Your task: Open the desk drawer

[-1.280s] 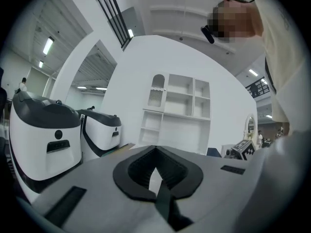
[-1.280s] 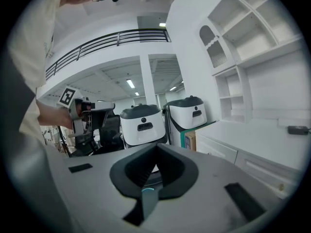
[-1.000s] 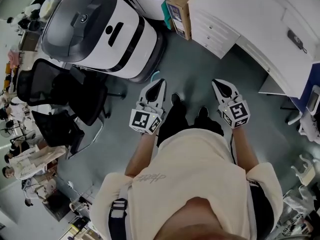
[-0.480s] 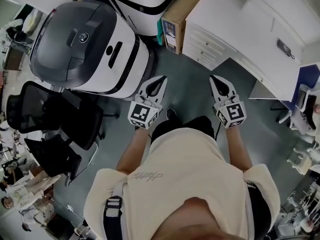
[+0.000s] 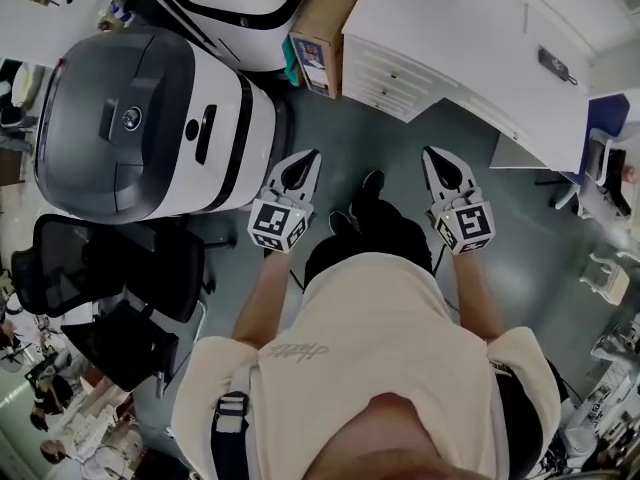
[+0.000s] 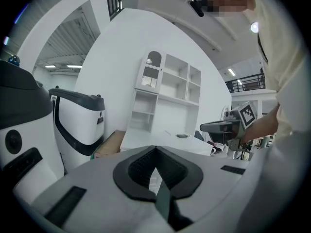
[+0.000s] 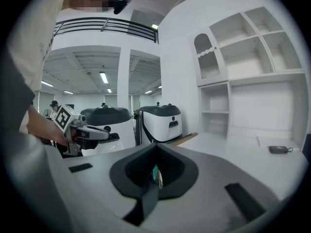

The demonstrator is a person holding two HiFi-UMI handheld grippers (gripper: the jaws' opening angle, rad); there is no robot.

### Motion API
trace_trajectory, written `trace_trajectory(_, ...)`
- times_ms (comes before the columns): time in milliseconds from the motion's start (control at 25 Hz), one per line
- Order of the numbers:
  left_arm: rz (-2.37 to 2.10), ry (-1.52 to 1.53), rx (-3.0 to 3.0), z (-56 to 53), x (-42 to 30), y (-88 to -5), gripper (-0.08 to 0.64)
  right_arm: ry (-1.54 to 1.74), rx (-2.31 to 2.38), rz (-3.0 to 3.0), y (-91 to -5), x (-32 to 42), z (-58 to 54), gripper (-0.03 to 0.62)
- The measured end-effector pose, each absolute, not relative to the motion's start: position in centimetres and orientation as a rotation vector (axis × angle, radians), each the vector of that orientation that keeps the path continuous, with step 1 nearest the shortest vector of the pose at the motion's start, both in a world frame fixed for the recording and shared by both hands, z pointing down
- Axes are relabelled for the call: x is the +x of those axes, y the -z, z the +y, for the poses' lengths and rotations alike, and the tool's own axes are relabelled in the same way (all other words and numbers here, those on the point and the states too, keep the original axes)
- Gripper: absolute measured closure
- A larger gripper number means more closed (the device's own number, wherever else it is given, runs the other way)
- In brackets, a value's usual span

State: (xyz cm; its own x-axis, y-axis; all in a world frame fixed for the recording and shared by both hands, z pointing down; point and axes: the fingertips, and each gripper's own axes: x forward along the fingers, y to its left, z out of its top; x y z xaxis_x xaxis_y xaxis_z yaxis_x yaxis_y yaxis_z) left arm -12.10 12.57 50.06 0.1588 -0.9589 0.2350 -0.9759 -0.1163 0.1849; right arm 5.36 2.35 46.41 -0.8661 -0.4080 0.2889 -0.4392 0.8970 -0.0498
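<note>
Task not begun. Drawers (image 5: 385, 78) under the desk (image 5: 500, 38), far right, all shut. Left hand-held gripper (image 5: 308, 158) and right hand-held gripper (image 5: 432, 156) both closed, empty, well apart from them. Left to do: approach, grip, pull.

Top: cream short-sleeved shirt (image 5: 390, 328) with small script print on the chest.
Strap: dark strap (image 5: 229, 418) with white bars, on the left shoulder.
Legs: black trousers (image 5: 370, 240) and dark shoes (image 5: 372, 180).
Left tool: left hand-held gripper (image 5: 306, 160), a white tapered shell carrying a black-and-white marker cube (image 5: 277, 226).
Right tool: right hand-held gripper (image 5: 432, 158), the same white shell, with its own cube (image 5: 468, 228).
Pads (image 6: 141, 166): black and ribbed.
</note>
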Motion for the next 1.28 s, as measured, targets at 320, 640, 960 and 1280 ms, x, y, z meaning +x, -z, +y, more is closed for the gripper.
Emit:
trace_trajectory(320,-1.819,-0.147,2.193,4.7,-13.0,-48.2,0.56,-0.251,0.732,-2.796,-48.1,4.0,-6.2,0.598)
trace_trajectory(640,-1.846,-0.177,2.217,-4.1,-14.8,-45.9,0.56,-0.229,0.719,-2.841,-47.7,2.3,-14.6,0.598)
trace_trajectory(960,-1.745,-0.185,2.281,-10.3,-13.9,-46.6,0.56,-0.312,0.818,-2.783,-50.3,4.8,-17.7,0.598)
trace_trajectory(1280,-1.61,-0.141,2.374,-14.7,-15.3,-47.3,0.56,-0.335,0.952,-2.693,-51.2,4.1,-19.1,0.598)
